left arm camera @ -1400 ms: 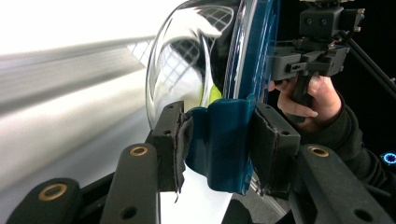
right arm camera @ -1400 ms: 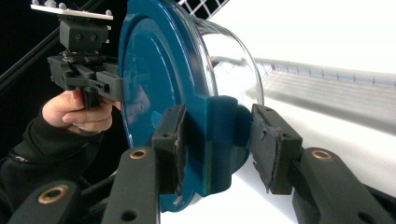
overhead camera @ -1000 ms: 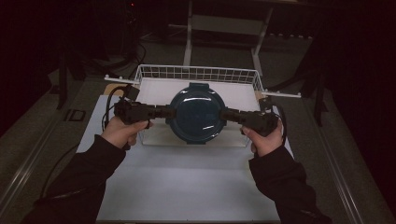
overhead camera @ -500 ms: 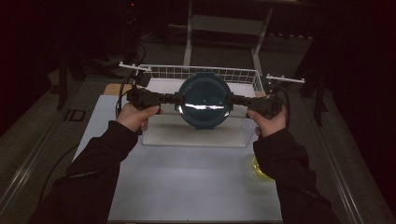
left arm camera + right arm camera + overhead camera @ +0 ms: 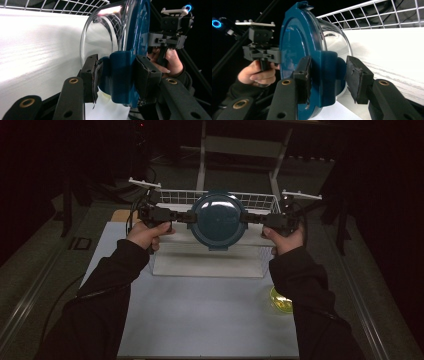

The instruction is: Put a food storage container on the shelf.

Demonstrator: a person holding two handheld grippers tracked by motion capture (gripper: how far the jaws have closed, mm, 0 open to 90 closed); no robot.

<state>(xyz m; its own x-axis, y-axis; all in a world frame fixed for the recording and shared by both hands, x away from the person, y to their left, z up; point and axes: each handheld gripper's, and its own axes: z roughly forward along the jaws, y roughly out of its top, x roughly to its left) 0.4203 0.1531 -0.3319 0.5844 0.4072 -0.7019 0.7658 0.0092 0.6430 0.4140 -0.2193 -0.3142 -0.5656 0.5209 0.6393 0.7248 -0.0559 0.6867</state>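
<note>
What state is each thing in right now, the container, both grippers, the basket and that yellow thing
Glass container with blue lid: lid on, held in the air above the basket, tipped on its side.
Left gripper: shut on the lid's side tab.
Right gripper: around the opposite tab; one pad touches it, the other stands apart.
White wire basket: upright on the table.
Yellow object: on the table beside the right sleeve, partly hidden.

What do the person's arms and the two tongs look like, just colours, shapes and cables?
Both arms wear dark long sleeves. The left tongs and right tongs are black pistol-grip tools, each topped by a pale flat plate. In the gripper views, the jaws are black bars with brass-ringed holes, ending in worn black pads. A dark cable loops from the left one.
</note>
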